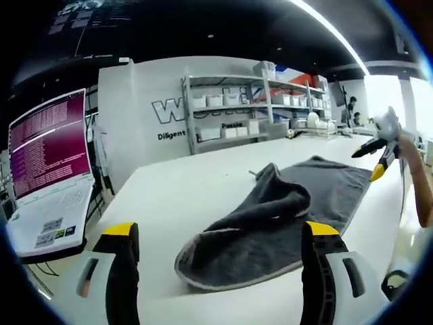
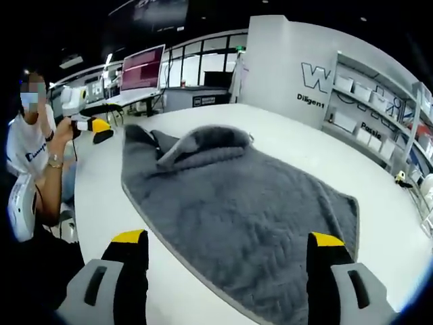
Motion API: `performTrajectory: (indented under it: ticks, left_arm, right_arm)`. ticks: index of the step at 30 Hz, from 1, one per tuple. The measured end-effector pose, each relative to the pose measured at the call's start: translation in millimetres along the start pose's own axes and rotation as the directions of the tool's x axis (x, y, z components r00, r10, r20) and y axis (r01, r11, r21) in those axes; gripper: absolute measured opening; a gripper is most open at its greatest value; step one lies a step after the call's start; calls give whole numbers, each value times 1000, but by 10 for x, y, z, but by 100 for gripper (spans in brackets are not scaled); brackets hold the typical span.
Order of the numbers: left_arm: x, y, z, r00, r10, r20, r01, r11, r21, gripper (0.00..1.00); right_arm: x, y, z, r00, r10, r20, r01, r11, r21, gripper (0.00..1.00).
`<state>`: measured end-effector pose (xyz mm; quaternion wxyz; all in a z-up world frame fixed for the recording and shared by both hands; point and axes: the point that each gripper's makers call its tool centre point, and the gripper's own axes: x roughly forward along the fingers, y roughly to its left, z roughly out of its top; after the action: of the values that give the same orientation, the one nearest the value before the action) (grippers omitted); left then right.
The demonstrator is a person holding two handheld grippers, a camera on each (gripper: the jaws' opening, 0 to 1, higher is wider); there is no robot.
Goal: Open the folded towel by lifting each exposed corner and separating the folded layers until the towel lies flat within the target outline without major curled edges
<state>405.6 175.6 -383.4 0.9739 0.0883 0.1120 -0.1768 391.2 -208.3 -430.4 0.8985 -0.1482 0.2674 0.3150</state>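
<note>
Left gripper view has the left gripper [image 1: 220, 237] spread apart and empty, the grey towel [image 1: 284, 217] bunched on the white table [image 1: 176, 196] from its centre toward two o'clock, while right gripper view has the right gripper [image 2: 226, 244] likewise parted, the towel lying mostly flat from twelve to five o'clock.

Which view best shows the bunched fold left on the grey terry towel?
The right gripper view: the grey terry towel spreads wide, with the bunched fold clear at its far end. The left gripper view shows that fold side-on, hiding part of the cloth behind.
</note>
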Motion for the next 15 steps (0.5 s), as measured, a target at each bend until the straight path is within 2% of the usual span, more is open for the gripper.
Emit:
performTrajectory:
  ticks: [4, 7, 9, 12, 13, 15]
  left_arm:
    - [158, -177, 41, 997, -66, -24, 68, 996, 64, 95]
    - [312, -434, 81, 988, -151, -35, 154, 981, 119, 90]
    - [408, -663, 94, 973, -228, -38, 231, 967, 112, 85]
    - [541, -1032, 74, 941, -335, -54, 339, 933, 122, 79]
    - [580, -1138, 65, 932, -357, -57, 361, 924, 126, 76]
    - [672, -1324, 42, 926, -372, -62, 377, 916, 136, 68]
  right_arm:
    - [-1, 27, 33, 1000, 5, 6, -5, 1000, -9, 99]
    - [6, 71, 70, 1000, 13, 14, -13, 1000, -18, 99]
    - [24, 110, 85, 1000, 24, 15, -24, 999, -26, 99]
    - [52, 157, 98, 999, 40, 17, -39, 999, -33, 99]
    - [63, 175, 113, 999, 47, 26, -46, 998, -34, 99]
    - [94, 198, 120, 998, 55, 29, -54, 998, -29, 99]
